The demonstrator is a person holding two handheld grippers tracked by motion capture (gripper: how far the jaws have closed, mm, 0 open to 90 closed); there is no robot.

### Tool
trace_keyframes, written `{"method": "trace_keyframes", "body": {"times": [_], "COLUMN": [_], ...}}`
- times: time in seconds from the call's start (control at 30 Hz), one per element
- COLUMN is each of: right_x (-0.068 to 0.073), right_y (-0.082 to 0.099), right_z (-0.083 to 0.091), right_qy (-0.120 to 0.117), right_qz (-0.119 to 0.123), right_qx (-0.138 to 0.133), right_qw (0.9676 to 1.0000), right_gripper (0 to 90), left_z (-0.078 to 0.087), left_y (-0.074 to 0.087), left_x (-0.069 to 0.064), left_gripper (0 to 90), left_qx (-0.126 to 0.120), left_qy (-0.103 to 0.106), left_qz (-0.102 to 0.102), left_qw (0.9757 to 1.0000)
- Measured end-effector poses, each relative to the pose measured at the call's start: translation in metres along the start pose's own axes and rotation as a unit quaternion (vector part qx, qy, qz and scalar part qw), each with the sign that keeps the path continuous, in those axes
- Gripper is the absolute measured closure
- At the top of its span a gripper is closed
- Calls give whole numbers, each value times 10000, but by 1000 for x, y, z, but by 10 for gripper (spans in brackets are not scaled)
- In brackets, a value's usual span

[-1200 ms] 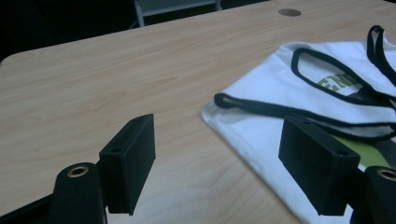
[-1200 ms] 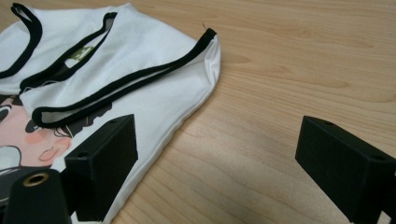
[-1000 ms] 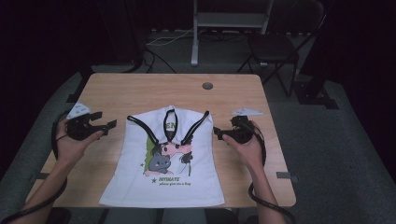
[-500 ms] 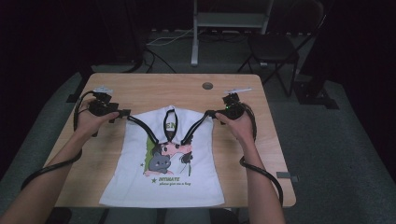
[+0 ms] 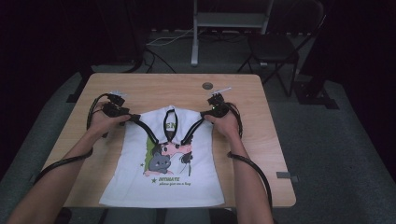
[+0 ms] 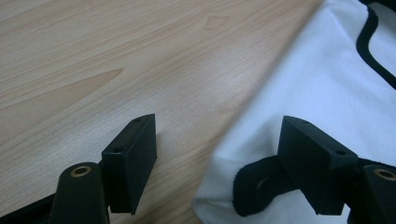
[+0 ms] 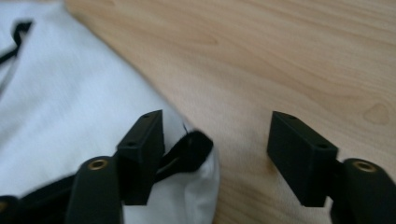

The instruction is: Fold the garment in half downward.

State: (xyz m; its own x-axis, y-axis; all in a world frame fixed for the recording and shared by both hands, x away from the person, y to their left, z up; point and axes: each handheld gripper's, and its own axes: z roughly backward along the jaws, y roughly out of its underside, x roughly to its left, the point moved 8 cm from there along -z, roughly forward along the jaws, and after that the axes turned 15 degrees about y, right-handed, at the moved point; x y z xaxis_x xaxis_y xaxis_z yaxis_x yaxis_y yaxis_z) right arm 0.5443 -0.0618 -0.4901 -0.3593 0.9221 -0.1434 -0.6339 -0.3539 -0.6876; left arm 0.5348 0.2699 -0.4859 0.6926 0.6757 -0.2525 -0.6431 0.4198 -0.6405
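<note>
A white sleeveless shirt (image 5: 163, 182) with black trim and a cartoon print lies flat on the wooden table (image 5: 243, 93), neck towards the far side. My left gripper (image 5: 133, 117) is at its left shoulder corner. In the left gripper view the jaws (image 6: 219, 128) stand open, with the white cloth (image 6: 317, 79) and black strap end (image 6: 254, 186) against the right-hand jaw. My right gripper (image 5: 204, 114) is at the right shoulder corner. Its jaws (image 7: 217, 119) have just been closing. They stand apart, with the strap end (image 7: 191, 144) between them beside the left-hand jaw.
A round grommet (image 5: 207, 86) sits in the table near its far edge. Beyond the table stand a dark chair (image 5: 275, 46) and a metal stand (image 5: 231, 18), with cables on the floor. Bare wood lies on both sides of the shirt.
Both hands have moved away from the person, from beside the shirt's upper body to its two shoulder corners. The shirt itself has not shifted.
</note>
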Motion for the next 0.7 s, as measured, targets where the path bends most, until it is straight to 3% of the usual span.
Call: {"method": "trace_keyframes", "body": {"times": [0.13, 0.23, 0.3, 0.43, 0.53, 0.6, 0.63, 0.67, 0.7], "right_x": [2, 7, 10, 13, 9, 3, 3, -1, -3], "right_y": [5, 7, 8, 9, 8, 6, 6, 2, 0], "right_z": [6, 11, 12, 13, 12, 13, 13, 16, 17], "right_qy": [-11, 21, 9, -169, -425, -612, -612, -735, -756], "right_qz": [186, 463, 518, 357, -32, -339, -339, -560, -617], "right_qx": [-72, -220, -285, -242, -139, -137, -137, -189, -218], "right_qw": [9998, 9987, 9982, 9989, 9990, 9975, 9975, 9955, 9950], "right_gripper": [484, 582, 648, 745, 779, 788, 788, 789, 789], "left_z": [-1, -1, -1, -2, -2, 1, 1, 5, 10], "left_y": [1, 2, 3, 1, -3, -7, -7, -12, -17], "left_x": [-7, -12, -14, -19, -20, -18, -18, -15, -14], "left_gripper": [383, 456, 518, 691, 763, 783, 787, 792, 797], "left_qx": [14, -14, -17, 80, 169, 43, 43, -141, -338], "left_qy": [44, 106, 148, 325, 431, 541, 541, 641, 751], "left_qz": [-208, -268, -267, -200, -65, 119, 119, 261, 404], "left_qw": [9998, 9996, 9995, 9992, 9989, 9985, 9985, 9975, 9958]}}
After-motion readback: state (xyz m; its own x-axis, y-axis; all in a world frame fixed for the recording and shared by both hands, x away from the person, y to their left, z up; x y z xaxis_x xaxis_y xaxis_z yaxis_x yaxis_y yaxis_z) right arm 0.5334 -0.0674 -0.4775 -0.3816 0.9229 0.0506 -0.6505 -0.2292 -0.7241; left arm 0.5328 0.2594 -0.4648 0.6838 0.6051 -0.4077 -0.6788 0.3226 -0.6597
